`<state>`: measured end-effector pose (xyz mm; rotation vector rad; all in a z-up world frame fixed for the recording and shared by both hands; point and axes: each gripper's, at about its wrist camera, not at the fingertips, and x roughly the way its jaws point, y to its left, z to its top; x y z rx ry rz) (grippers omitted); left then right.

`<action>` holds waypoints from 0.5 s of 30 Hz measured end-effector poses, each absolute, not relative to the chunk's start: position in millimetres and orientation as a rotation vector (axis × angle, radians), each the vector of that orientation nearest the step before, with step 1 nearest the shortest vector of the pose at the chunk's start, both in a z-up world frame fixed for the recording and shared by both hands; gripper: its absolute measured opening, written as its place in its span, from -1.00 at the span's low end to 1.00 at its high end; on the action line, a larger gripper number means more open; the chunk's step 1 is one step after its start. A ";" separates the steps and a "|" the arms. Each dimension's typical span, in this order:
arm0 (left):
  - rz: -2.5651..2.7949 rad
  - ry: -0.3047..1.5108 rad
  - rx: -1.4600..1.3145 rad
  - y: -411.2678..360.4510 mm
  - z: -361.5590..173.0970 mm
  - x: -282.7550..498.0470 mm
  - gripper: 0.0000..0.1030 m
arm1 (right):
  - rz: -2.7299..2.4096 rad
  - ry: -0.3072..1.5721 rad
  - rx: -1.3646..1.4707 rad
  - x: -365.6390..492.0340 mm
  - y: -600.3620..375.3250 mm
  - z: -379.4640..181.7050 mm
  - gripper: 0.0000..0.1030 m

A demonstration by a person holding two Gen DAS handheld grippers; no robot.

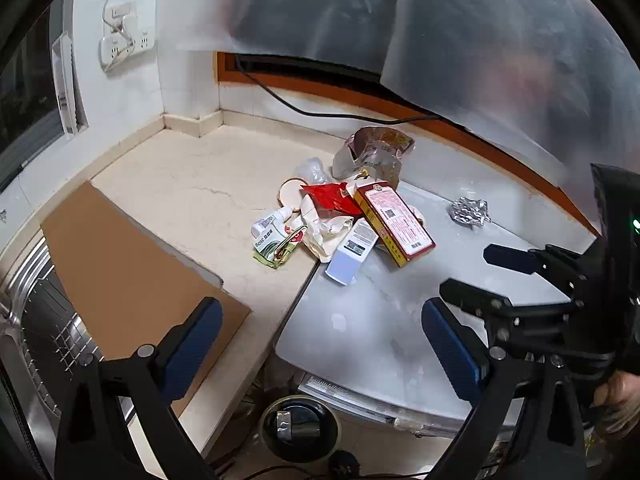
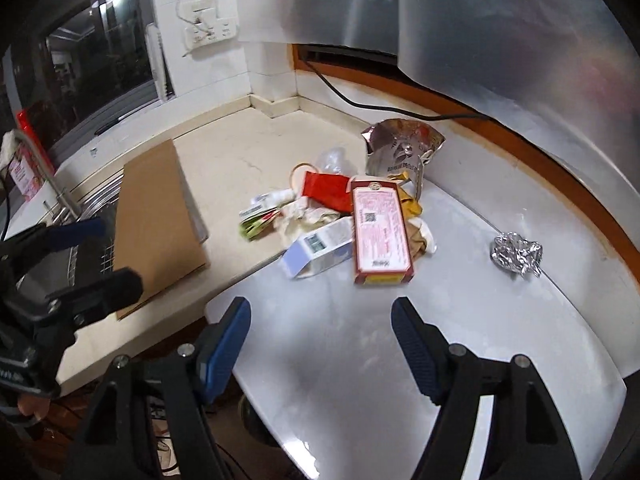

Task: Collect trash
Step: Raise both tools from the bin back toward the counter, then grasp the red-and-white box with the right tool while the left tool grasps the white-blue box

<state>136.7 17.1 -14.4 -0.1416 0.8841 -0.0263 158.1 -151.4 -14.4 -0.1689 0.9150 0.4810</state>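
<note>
Straight ahead of the spread, empty right gripper [image 2: 320,336], nearer than the equally spread left gripper [image 1: 320,332]: red box [image 2: 380,232] at the trash pile's near edge, long axis pointing roughly toward the claw, 1 foil ball [image 2: 516,256] apart to its right.

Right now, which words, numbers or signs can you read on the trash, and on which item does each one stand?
"350g": on the crushed green-and-white carton, seen upside down.
QR code, a sign only: on the red-and-pink box; its printed text is too small to read.
Barcode-like mark: on the pale blue-white box; not readable.
Dark lettering on the silver foil bag: blurred, not readable.
</note>
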 end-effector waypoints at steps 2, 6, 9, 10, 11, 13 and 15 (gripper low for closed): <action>-0.023 0.904 -0.154 18.5 -20.5 146.3 0.92 | 0.481 0.928 -0.164 173.4 -153.3 -18.7 0.42; -0.013 0.938 -0.158 19.7 -34.1 157.6 0.90 | 0.478 0.958 -0.150 206.3 -155.6 -29.0 0.42; -0.010 0.967 -0.167 20.4 -44.4 164.5 0.84 | 0.477 0.979 -0.152 225.4 -154.0 -37.5 0.42; -0.012 0.978 -0.172 20.2 -47.8 167.4 0.81 | 0.475 0.981 -0.155 228.9 -153.2 -40.2 0.42; -0.014 0.986 -0.175 20.6 -50.4 169.5 0.79 | 0.471 0.983 -0.163 234.4 -152.1 -43.8 0.42; -0.018 0.999 -0.175 18.6 -53.9 173.0 0.76 | 0.458 0.997 -0.176 243.8 -151.0 -51.4 0.42; -0.021 1.005 -0.169 15.4 -56.2 175.9 0.76 | 0.453 1.022 -0.183 255.3 -148.3 -61.8 0.42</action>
